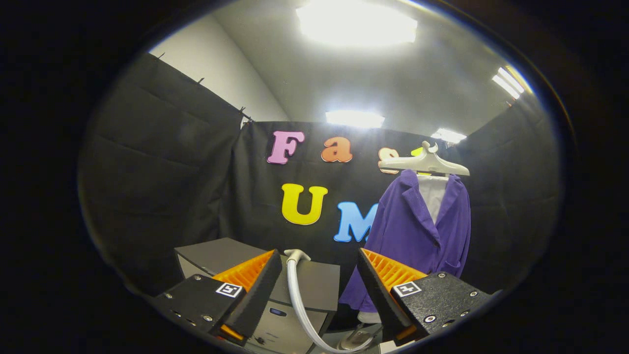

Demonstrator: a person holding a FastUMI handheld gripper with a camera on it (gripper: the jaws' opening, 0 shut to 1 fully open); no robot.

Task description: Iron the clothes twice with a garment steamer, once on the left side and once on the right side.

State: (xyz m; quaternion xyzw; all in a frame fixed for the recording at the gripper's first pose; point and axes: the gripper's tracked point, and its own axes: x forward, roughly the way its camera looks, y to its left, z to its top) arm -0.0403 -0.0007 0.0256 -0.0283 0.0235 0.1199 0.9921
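The gripper point(319, 275) stands wide open, holding nothing; between its fingers a white hose point(298, 305) curves down over a grey box point(314, 282); beyond the right finger a purple coat point(413, 231) hangs on a white hanger point(427, 162).

A recording booth: black cloth walls point(162, 162) under ceiling light panels point(356, 22)
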